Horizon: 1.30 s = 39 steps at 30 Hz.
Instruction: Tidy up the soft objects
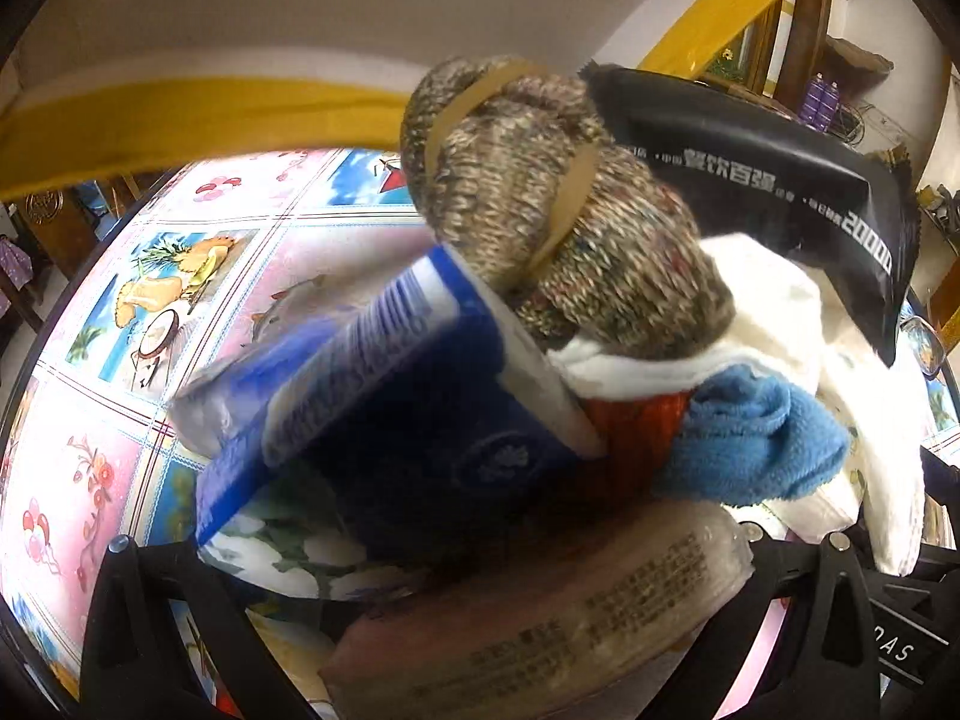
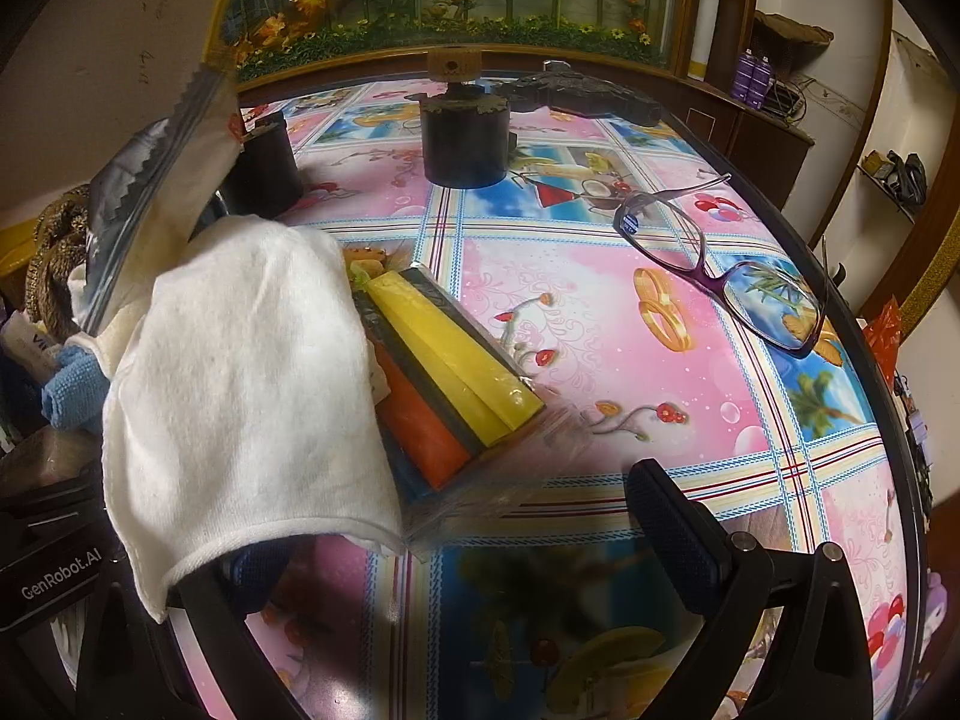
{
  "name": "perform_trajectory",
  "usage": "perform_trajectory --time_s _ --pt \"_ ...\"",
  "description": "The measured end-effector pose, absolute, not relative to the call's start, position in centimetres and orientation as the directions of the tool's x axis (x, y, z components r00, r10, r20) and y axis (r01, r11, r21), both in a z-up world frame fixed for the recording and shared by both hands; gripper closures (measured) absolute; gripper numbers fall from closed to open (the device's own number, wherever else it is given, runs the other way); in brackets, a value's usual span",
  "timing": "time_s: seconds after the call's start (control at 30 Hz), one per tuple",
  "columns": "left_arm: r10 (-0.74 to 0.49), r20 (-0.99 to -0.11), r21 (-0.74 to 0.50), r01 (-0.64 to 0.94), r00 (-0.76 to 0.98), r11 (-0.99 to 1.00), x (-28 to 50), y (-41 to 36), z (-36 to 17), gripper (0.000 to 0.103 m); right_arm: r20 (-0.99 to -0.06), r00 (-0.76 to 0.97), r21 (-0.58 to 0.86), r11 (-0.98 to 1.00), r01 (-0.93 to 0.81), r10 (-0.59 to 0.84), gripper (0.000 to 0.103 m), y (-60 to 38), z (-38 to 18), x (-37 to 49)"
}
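In the left wrist view a heap of soft things fills the middle: a brown knitted roll (image 1: pixel 558 222) bound with rubber bands, a white cloth (image 1: pixel 762 312), a blue towel (image 1: pixel 756 438), a blue tissue pack (image 1: pixel 384 396), a black pouch (image 1: pixel 774 180). My left gripper (image 1: pixel 480 618) has a pinkish plastic-wrapped pack (image 1: pixel 540 618) between its fingers; whether they press it is hidden. In the right wrist view my right gripper (image 2: pixel 480 546) is open; the white cloth (image 2: pixel 240 384) drapes over its left finger. A clear pack of yellow and orange sponges (image 2: pixel 444 372) lies just ahead.
The round table (image 2: pixel 690 360) has a pink and blue pictured cover. Purple glasses (image 2: pixel 720 264) lie at the right. Two dark cylinders (image 2: pixel 465 138) stand at the back, with a black object (image 2: pixel 588 93) behind. A wooden shelf stands at the far right.
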<state>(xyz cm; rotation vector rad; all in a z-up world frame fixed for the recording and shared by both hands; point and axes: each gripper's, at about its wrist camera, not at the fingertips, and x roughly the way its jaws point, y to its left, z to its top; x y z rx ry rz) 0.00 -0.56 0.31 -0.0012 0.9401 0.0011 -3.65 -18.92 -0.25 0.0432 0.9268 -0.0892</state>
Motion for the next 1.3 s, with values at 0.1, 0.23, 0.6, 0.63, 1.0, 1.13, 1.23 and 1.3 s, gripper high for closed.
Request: perform_trajectory --time_s 0.1,0.23,0.6,0.63,1.0,1.13,1.23,1.3 --pt "0.000 -0.808 -0.001 -0.002 0.590 1.000 0.00 -0.56 0.32 0.000 -0.800 0.597 -0.001 0.995 0.095 -0.058 0.001 -18.94 -0.25 -3.64" --pt "0.000 -0.807 -0.001 -0.002 0.590 1.000 0.02 -0.59 0.28 0.000 -0.800 0.597 -0.001 0.995 0.095 -0.058 0.001 -18.77 -0.21 -3.72" --pt "0.000 -0.808 -0.001 -0.002 0.590 1.000 -0.01 -0.38 -0.01 0.000 -0.800 0.597 -0.001 0.995 0.095 -0.058 0.001 -18.96 -0.25 -3.65" --pt "0.000 -0.808 -0.001 -0.002 0.590 1.000 -0.01 -0.37 -0.02 0.000 -0.800 0.597 -0.001 0.995 0.095 -0.058 0.001 -18.94 -0.27 -3.64" --pt "0.000 -0.808 -0.001 -0.002 0.590 1.000 0.05 -0.45 0.02 0.000 -0.800 0.597 -0.001 0.995 0.096 -0.058 0.001 -18.96 -0.23 -3.65" --pt "0.000 -0.808 -0.001 -0.002 0.590 1.000 0.06 -0.44 0.01 0.000 -0.800 0.597 -0.001 0.995 0.096 -0.058 0.001 -18.94 -0.24 -3.64" --pt "0.000 -0.808 -0.001 -0.002 0.590 1.000 0.05 -0.44 0.02 0.000 -0.800 0.597 -0.001 0.995 0.096 -0.058 0.001 -18.93 -0.24 -3.64" --pt "0.000 -0.808 -0.001 -0.002 0.590 1.000 0.05 -0.47 0.03 0.000 -0.800 0.597 -0.001 0.995 0.096 -0.058 0.001 -18.93 -0.21 -3.66"
